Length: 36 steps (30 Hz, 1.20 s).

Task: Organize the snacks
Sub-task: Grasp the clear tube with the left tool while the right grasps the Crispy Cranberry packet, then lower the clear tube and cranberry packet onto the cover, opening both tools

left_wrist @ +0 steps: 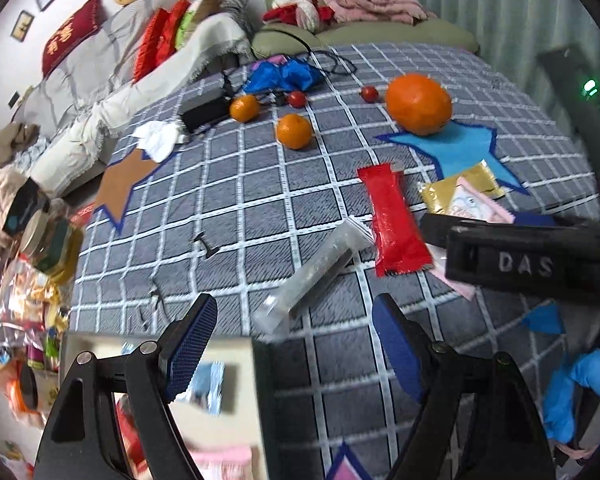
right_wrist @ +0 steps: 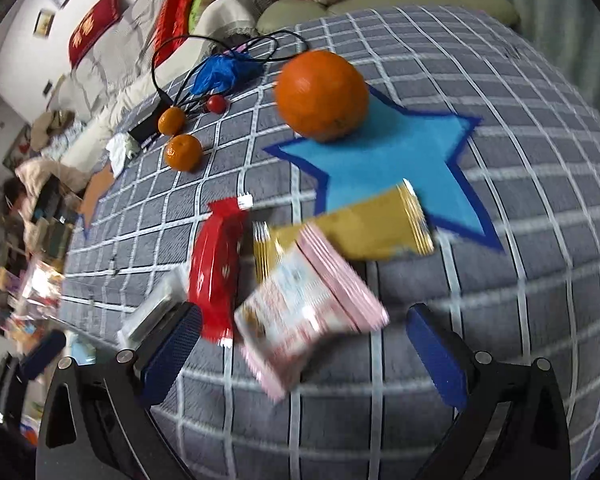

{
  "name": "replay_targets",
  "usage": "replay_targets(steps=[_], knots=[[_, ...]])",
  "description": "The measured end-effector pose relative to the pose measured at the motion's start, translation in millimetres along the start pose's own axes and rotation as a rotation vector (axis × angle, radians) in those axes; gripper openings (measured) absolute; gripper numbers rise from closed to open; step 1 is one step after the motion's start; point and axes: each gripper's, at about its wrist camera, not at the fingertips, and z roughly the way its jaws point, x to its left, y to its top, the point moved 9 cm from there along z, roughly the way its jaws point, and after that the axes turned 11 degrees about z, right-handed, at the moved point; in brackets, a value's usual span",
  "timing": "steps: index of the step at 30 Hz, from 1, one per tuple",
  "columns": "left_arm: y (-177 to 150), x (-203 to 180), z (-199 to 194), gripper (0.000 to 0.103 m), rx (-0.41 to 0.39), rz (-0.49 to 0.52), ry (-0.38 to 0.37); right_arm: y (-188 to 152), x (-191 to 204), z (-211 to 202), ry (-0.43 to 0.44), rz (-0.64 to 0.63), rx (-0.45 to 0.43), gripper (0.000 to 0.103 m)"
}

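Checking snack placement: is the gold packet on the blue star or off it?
Partly on: the gold packet overlaps the lower edge of the blue star, with its other end on the grid cloth.

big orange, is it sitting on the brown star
No, the big orange rests on a point of the blue star; the brown star lies far off.

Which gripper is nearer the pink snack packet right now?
Right. The right gripper hangs open directly over the pink snack packet, which shows between its fingers. The left gripper is open over the clear packet, further off.
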Motion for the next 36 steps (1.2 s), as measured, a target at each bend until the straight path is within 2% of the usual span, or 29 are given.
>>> replay_targets(steps=[1,2,3,4,6,8,11,12,13,14,16,17,18,19,20,23,24,25,26,27,29,32,36], knots=[[2.1,-2.5,7.8,0.083,0.014,0.014,0.0,1.5,-0.3,-1.1,-0.011,-0.027,-0.016,0.094],[3.6,-4.2,12.7,0.083,0.021,0.022,0.0,2.2,-1.0,-2.8,-0.022,-0.057,-0.029,0.074],[5.4,-6.7,19.2,0.083,0.032,0.031,-0.001,3.4,-2.0,-3.7,-0.014,-0.088,-0.035,0.064],[6.9,-8.9,25.2,0.083,0.043,0.037,-0.003,2.4,-3.6,-4.7,0.005,-0.107,-0.029,0.064],[7.0,-11.6,37.5,0.083,0.075,0.037,0.002,1.5,-9.1,-8.6,0.023,-0.119,-0.025,0.057],[10.9,-10.6,42.0,0.084,0.073,0.006,-0.008,-0.1,-15.6,-13.8,0.053,-0.12,-0.02,0.054],[13.3,-6.6,47.5,0.083,0.094,-0.063,-0.045,-3.5,-29.2,-20.1,0.071,-0.126,-0.014,0.054],[12.9,-6.2,48.2,0.08,0.095,-0.082,-0.061,-3.6,-31.5,-21.0,0.074,-0.123,-0.011,0.054],[12.0,-7.5,47.8,0.071,0.091,-0.103,-0.096,-4.1,-34.1,-21.7,0.085,-0.115,0.004,0.054],[11.9,-10.0,46.4,0.067,0.087,-0.116,-0.119,-4.1,-35.7,-22.7,0.097,-0.103,0.018,0.054],[10.5,-14.0,43.2,0.055,0.081,-0.136,-0.138,-2.5,-36.9,-22.6,0.105,-0.078,0.034,0.054],[10.1,-17.1,40.8,0.051,0.075,-0.132,-0.131,-1.1,-36.0,-21.8,0.123,-0.054,0.045,0.06],[10.3,-20.0,38.9,0.044,0.068,-0.126,-0.127,0.3,-33.8,-20.8,0.134,-0.035,0.048,0.076],[10.3,-23.6,36.8,0.039,0.062,-0.117,-0.121,2.2,-31.6,-19.5,0.127,-0.007,0.048,0.085],[10.9,-26.7,35.3,0.038,0.06,-0.105,-0.109,3.1,-28.8,-17.5,0.113,0.001,0.043,0.089],[11.5,-33.8,32.4,0.028,0.06,-0.084,-0.102,3.9,-15.6,-9.3,0.052,-0.07,0.012,0.089],[10.7,-36.1,31.5,0.022,0.061,-0.084,-0.111,3.2,-14.1,-8.1,0.008,-0.118,-0.013,0.078],[9.5,-38.7,30.3,0.021,0.062,-0.081,-0.117,1.8,-14.6,-8.7,-0.029,-0.162,-0.035,0.069],[7.5,-41.8,28.3,0.021,0.059,-0.076,-0.117,0.1,-16.0,-10.3,-0.036,-0.185,-0.042,0.053],[4.9,-44.7,25.6,0.021,0.054,-0.071,-0.116,-3.0,-19.5,-12.8,-0.037,-0.212,-0.043,0.043],[-2.4,-51.2,20.3,0.021,0.048,-0.078,-0.122,-8.8,-29.6,-19.2,-0.021,-0.231,-0.029,0.03],[-20.8,-66.4,5.8,0.02,0.039,-0.103,-0.159,-23.1,-46.7,-32.2,0.007,-0.26,-0.02,0.03],[-57.0,-91.2,-21.5,0.02,0.022,-0.109,-0.171,-57.6,-69.3,-55.7,-0.027,-0.363,-0.026,0.03]])
